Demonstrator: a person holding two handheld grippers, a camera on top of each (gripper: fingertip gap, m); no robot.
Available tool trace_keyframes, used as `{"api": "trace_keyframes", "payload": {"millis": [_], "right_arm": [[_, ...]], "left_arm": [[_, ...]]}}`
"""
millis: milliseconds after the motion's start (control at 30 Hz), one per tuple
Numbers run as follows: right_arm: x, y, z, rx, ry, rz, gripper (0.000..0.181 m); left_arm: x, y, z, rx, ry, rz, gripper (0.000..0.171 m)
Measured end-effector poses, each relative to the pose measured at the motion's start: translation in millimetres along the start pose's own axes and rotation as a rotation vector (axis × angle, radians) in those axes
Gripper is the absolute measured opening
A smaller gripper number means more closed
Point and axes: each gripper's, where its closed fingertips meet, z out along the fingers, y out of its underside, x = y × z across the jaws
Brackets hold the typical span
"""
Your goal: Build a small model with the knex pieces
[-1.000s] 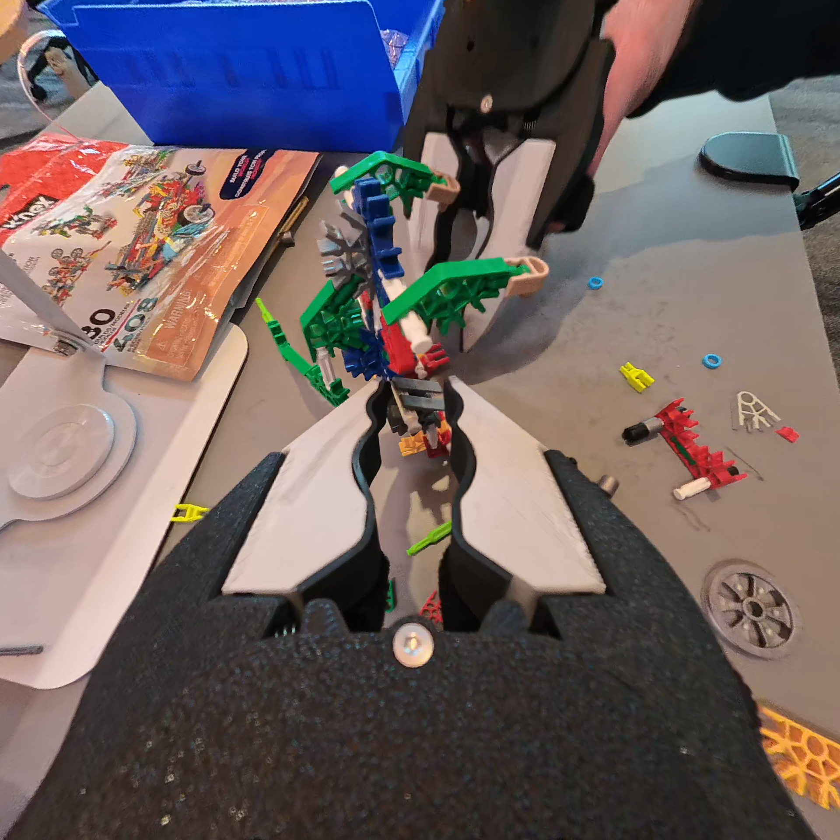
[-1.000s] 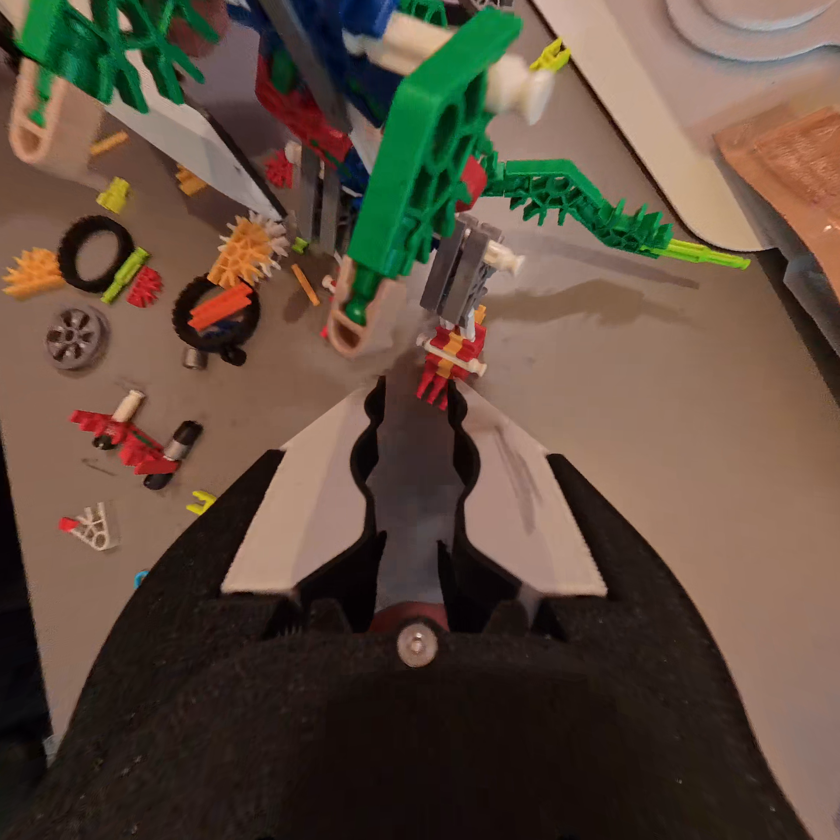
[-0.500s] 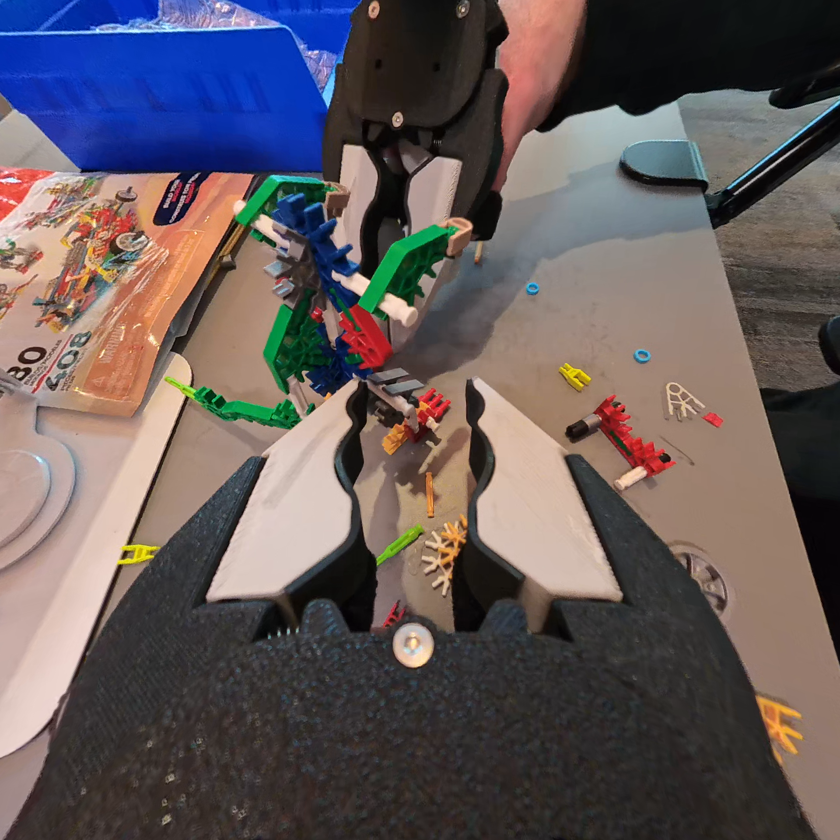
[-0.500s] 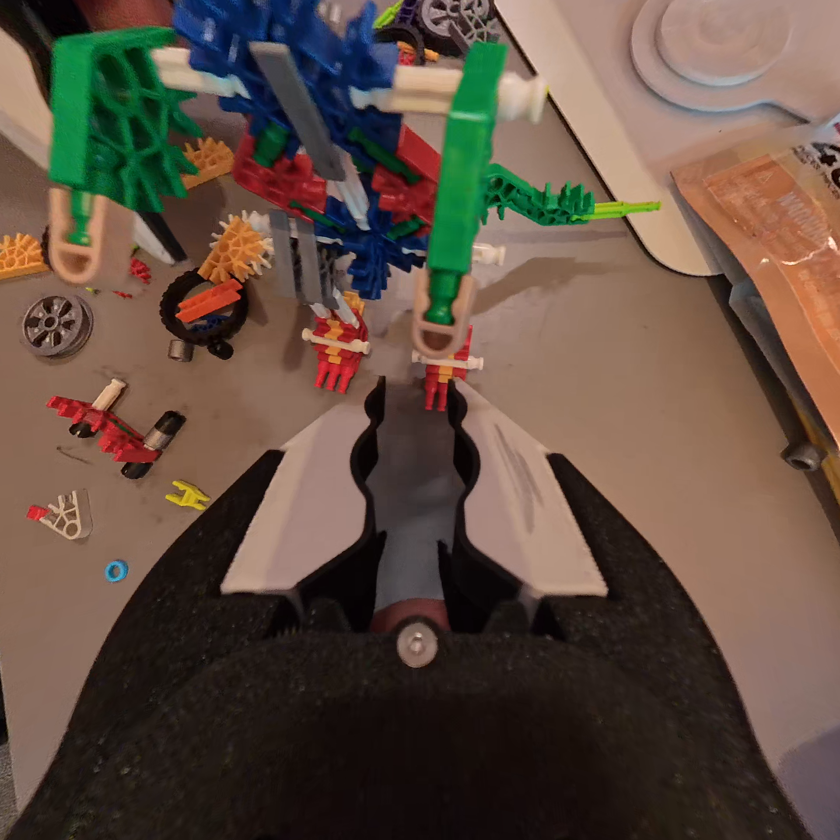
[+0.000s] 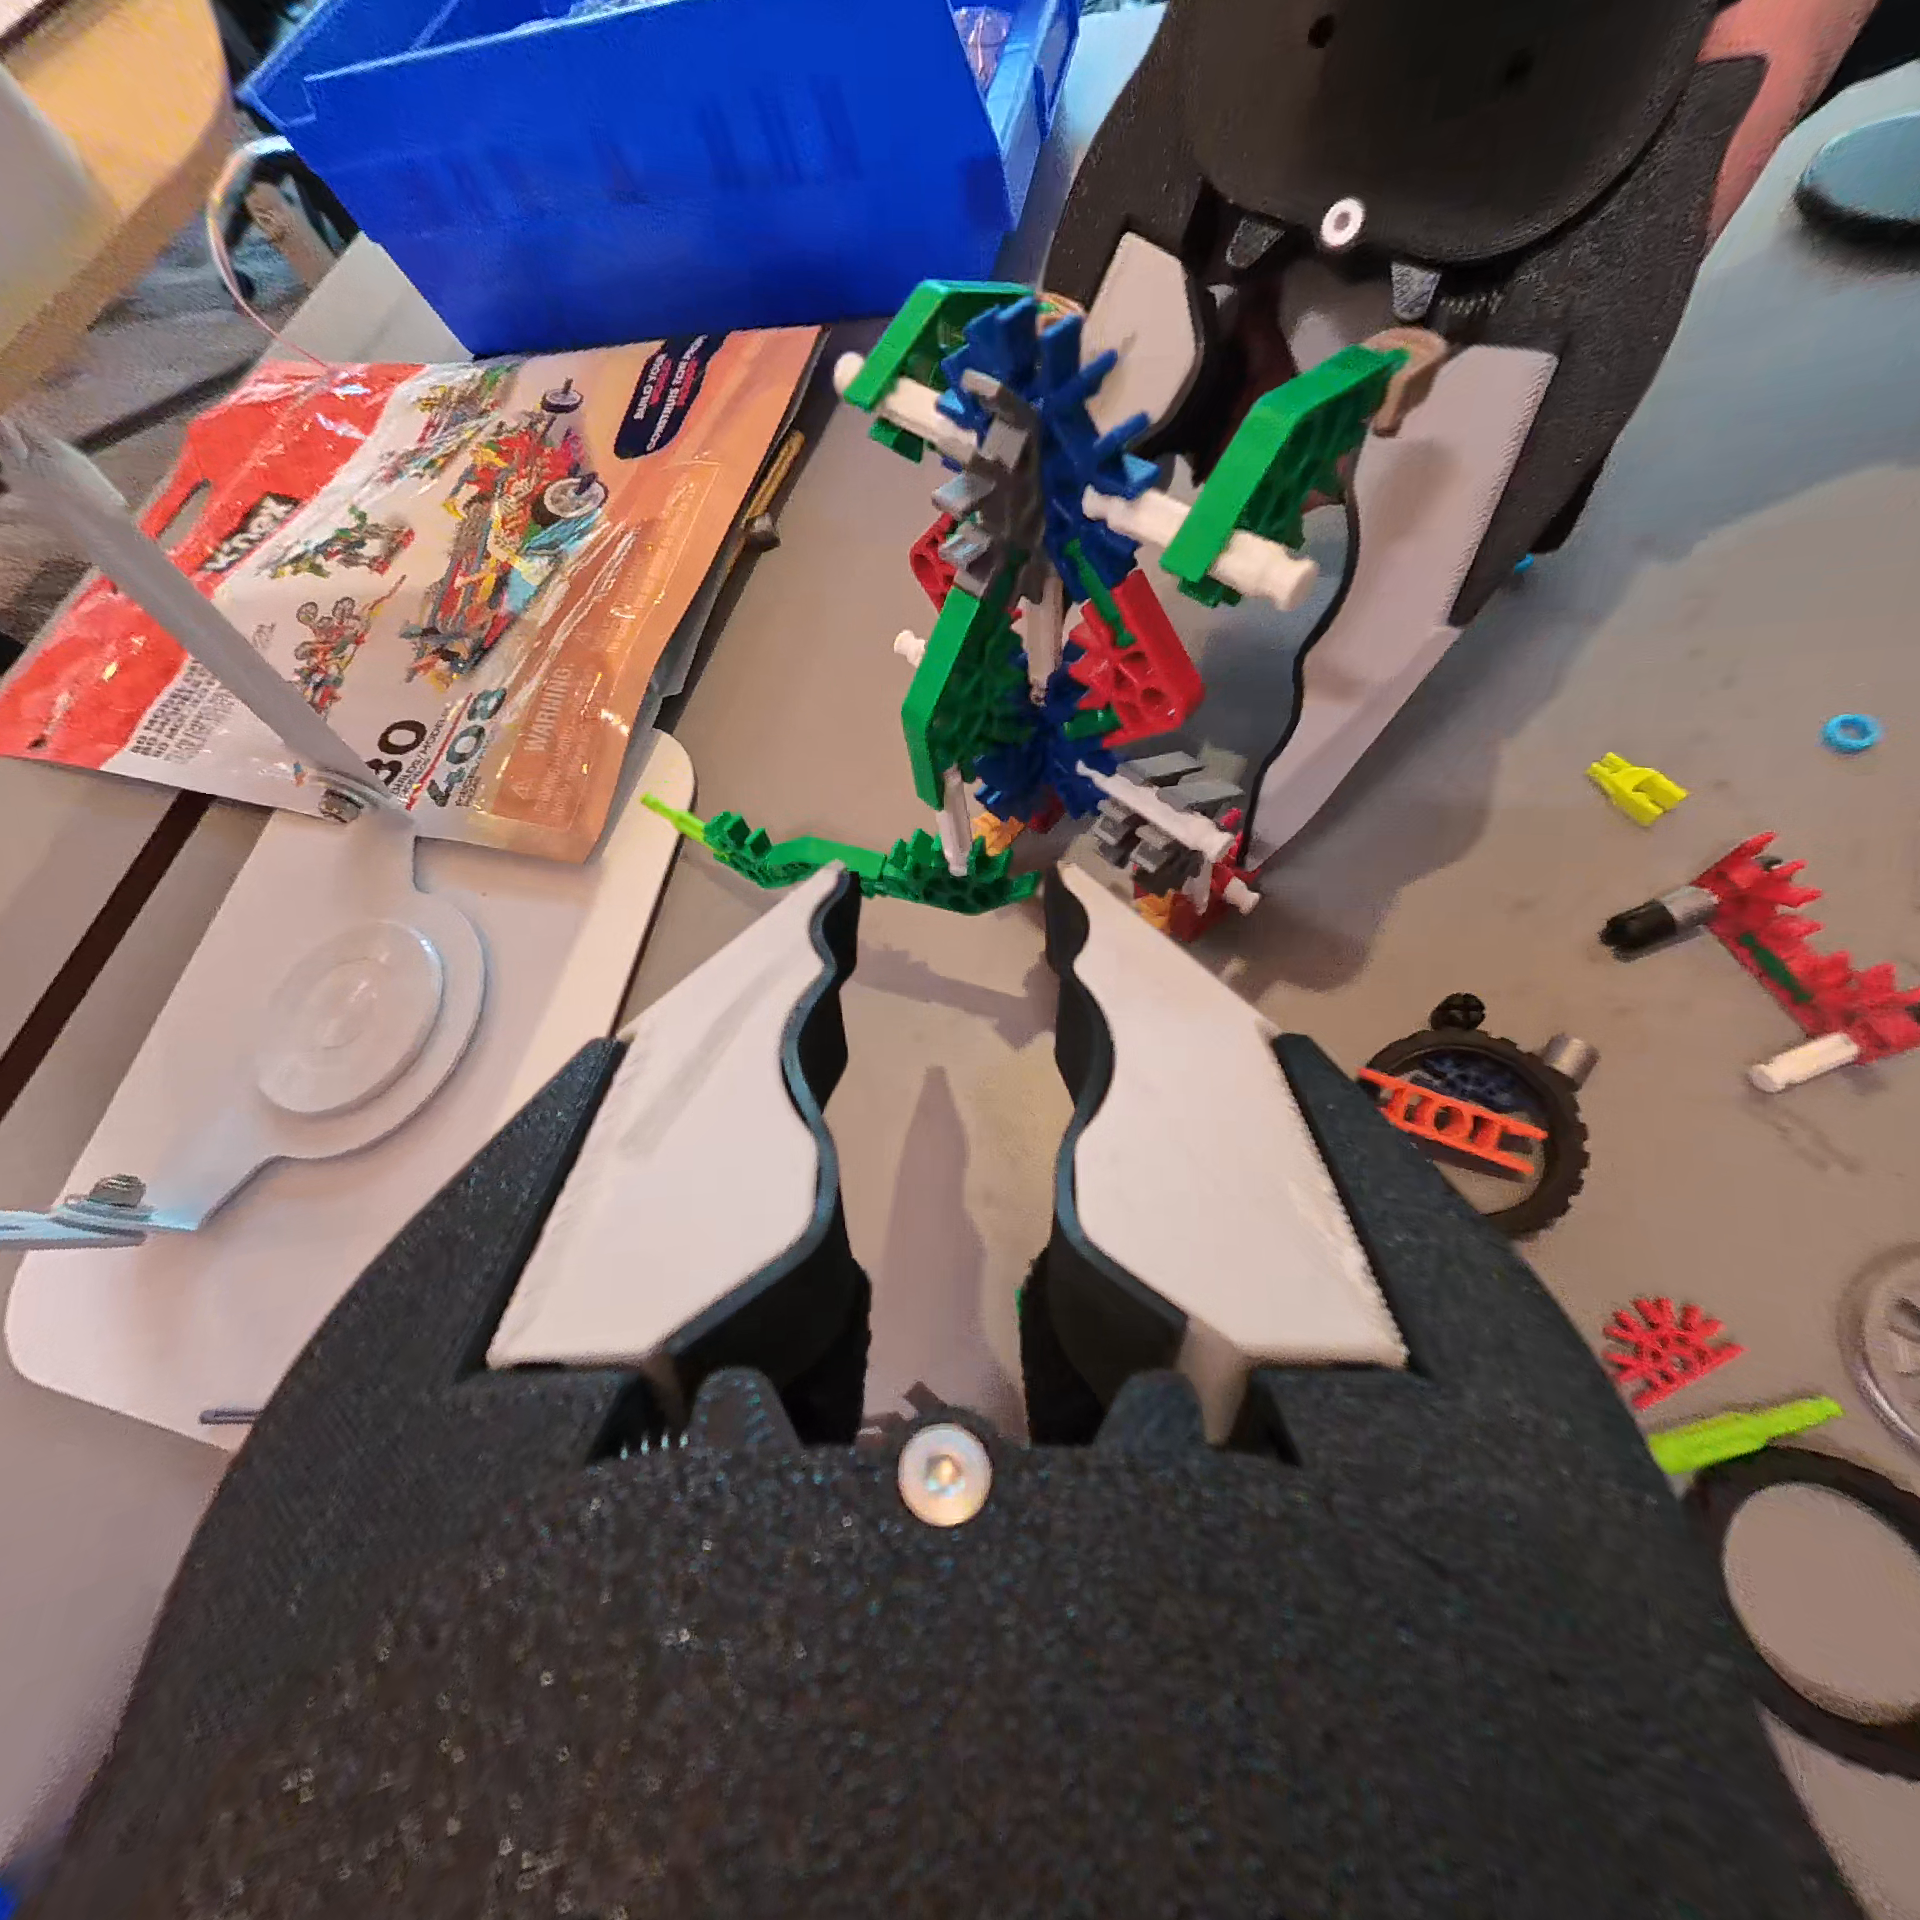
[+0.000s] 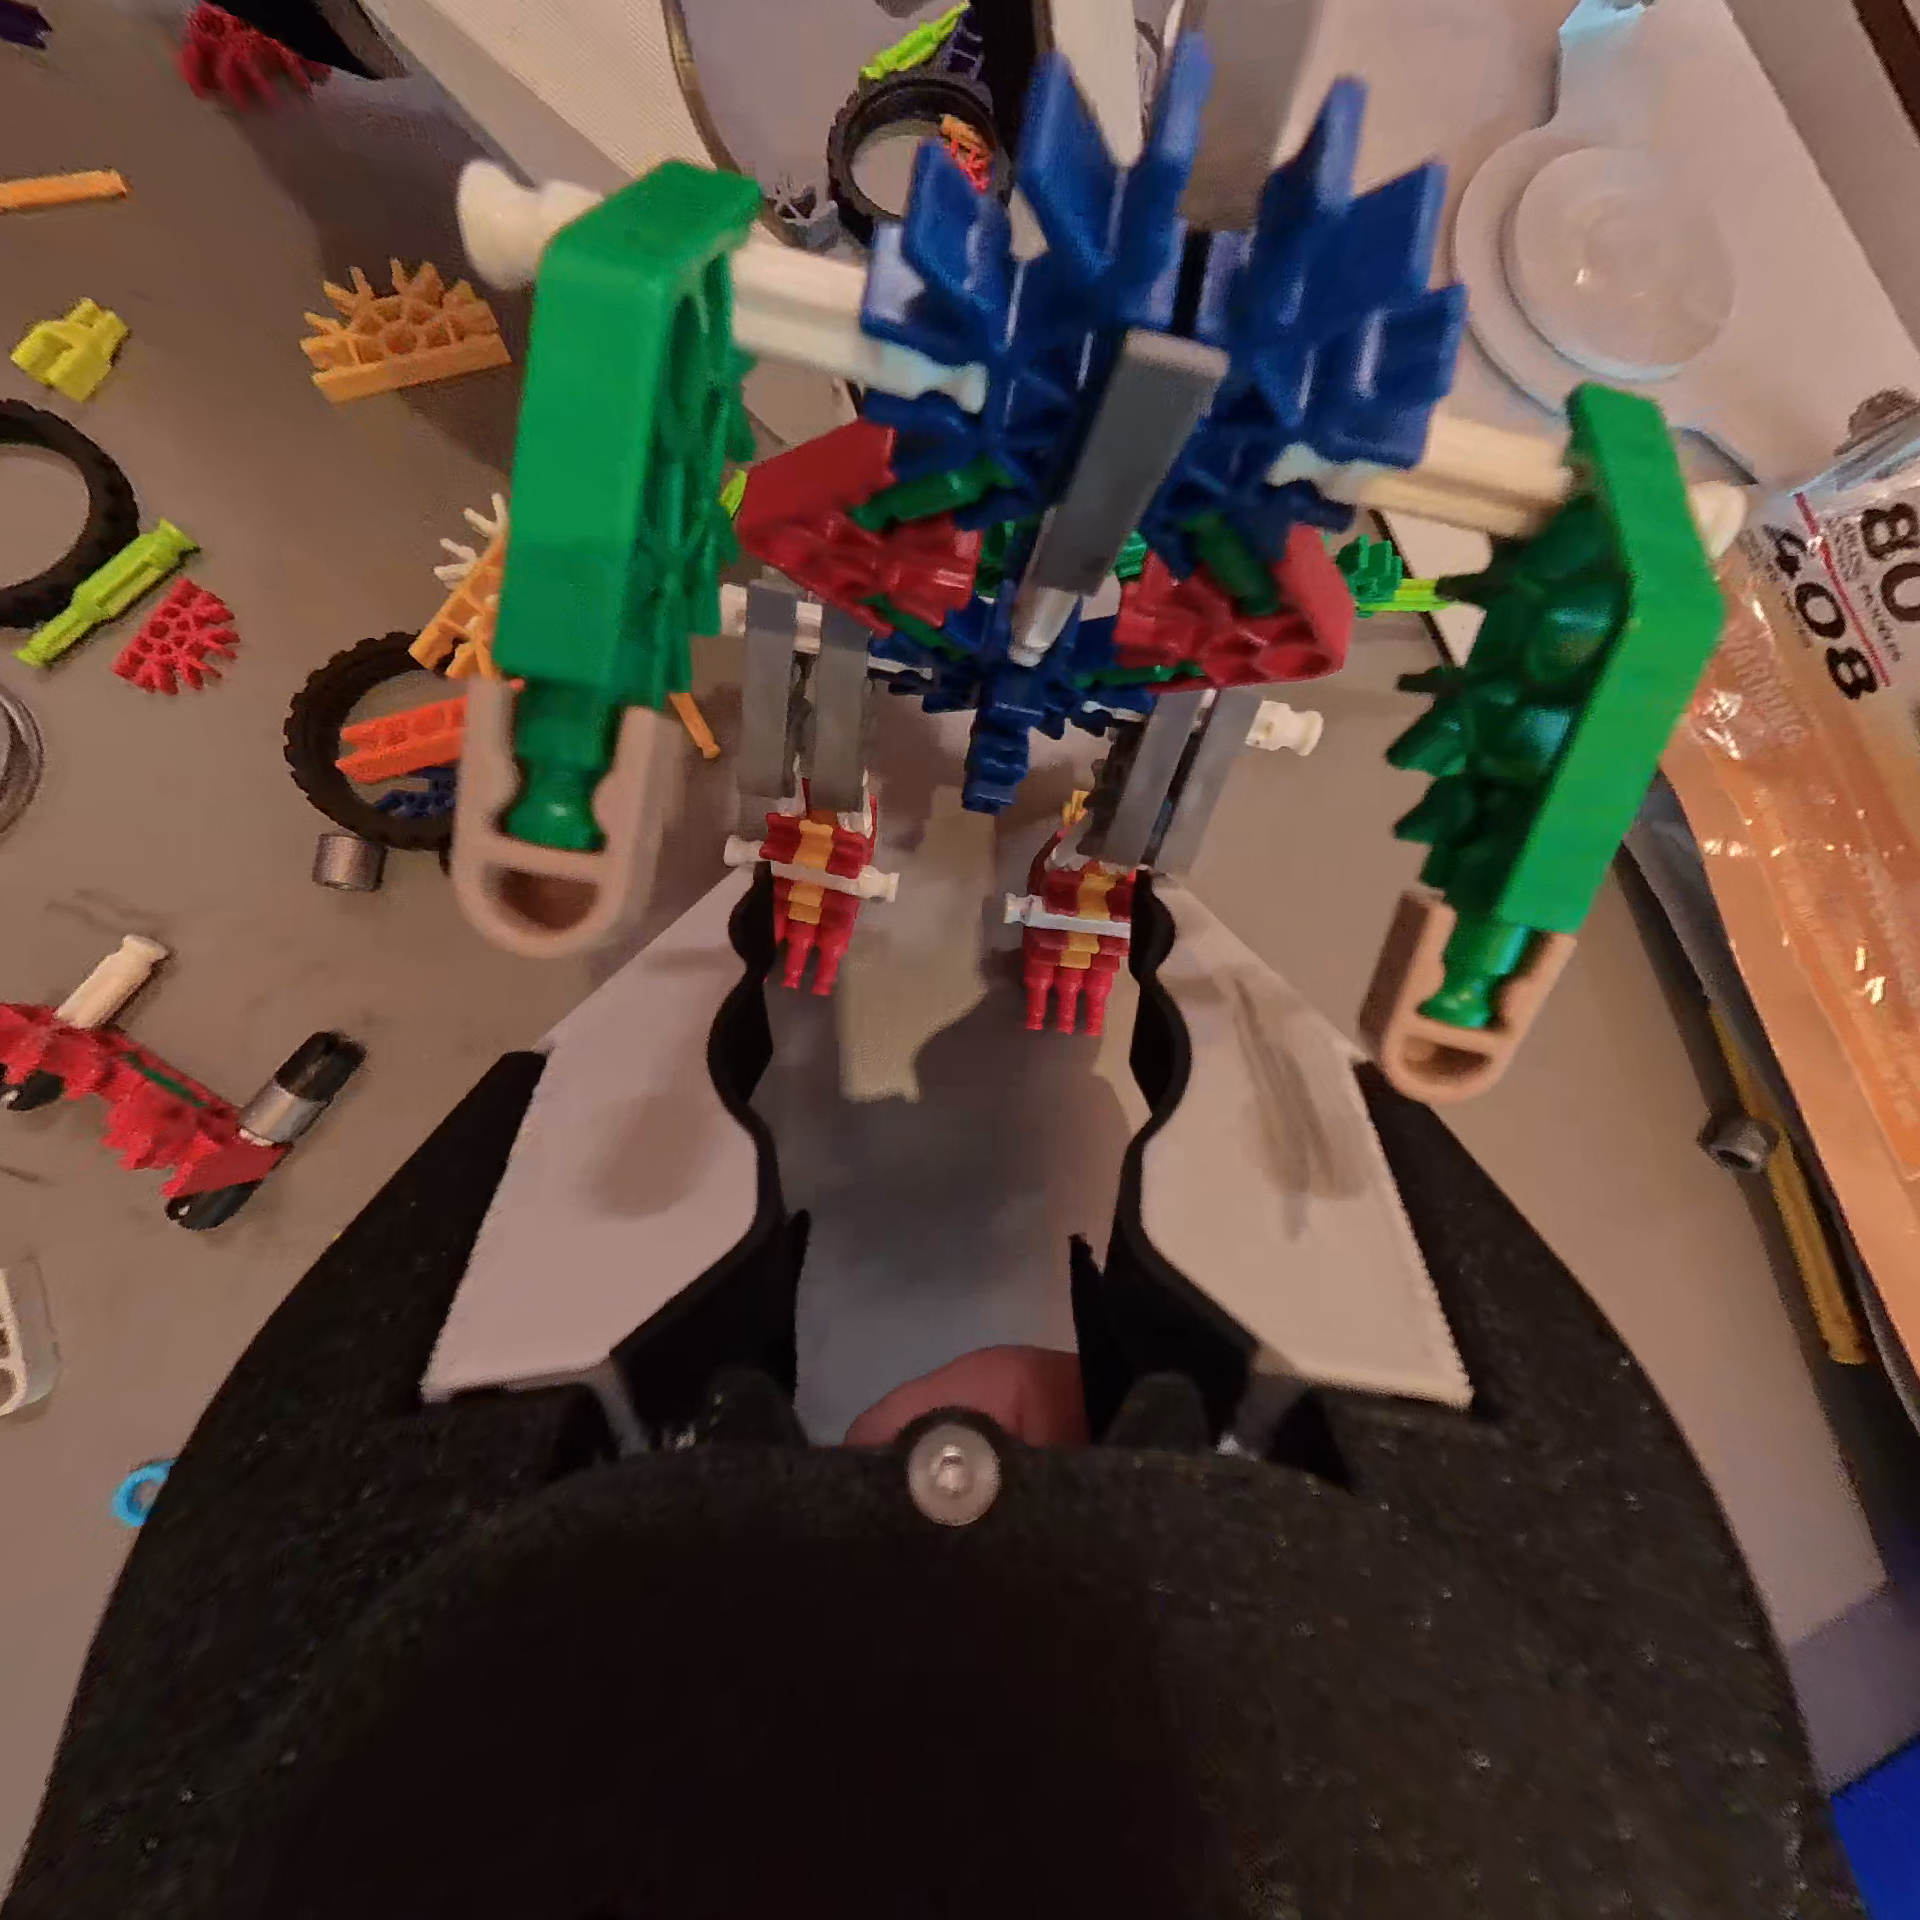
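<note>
A figure built of green, blue, red and grey plastic construction pieces (image 5: 1039, 623) stands upright on the grey table, with a green spiked tail along the table to its left. My left gripper (image 5: 945, 894) is open and empty, its tips just short of the tail. The right gripper's fingers (image 5: 1434, 582) reach down on the figure's far side. In the right wrist view the right gripper (image 6: 945, 914) is open, and the figure (image 6: 1081, 457) fills the view with its two red feet (image 6: 816, 914) at the fingertips. I cannot tell whether they touch.
A blue bin (image 5: 644, 177) stands at the back left, with a printed plastic bag (image 5: 436, 582) and a white flat mount (image 5: 312, 1039) in front of it. Loose pieces lie to the right: a red assembly (image 5: 1808, 956), a black tyre (image 5: 1475, 1122), a yellow clip (image 5: 1636, 790). Spacing between my two grippers at the tips: around 7 cm.
My left gripper has opened and drawn back from the figure's feet. The figure has gone from tilted to upright. The right gripper has opened wider and moved closer to the figure.
</note>
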Motion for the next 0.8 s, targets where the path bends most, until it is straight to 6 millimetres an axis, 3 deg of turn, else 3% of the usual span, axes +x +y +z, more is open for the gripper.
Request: {"api": "trace_keyframes", "payload": {"millis": [367, 600, 800], "right_arm": [[-1.9, 3.9, -3.2, 0.076, -0.083, -0.097, 0.054], [-6.4, 2.8, -6.6, 0.072, -0.081, -0.166, 0.052], [-5.9, -1.2, -5.0, 0.073, -0.074, -0.133, 0.063]], "left_arm": [[25.2, -7.9, 1.1, 0.030, 0.094, 0.039, 0.026], [5.4, -1.5, -2.5, 0.026, 0.050, 0.030, 0.035], [1.5, 4.8, 2.4, 0.010, 0.031, 0.084, 0.041]]}}
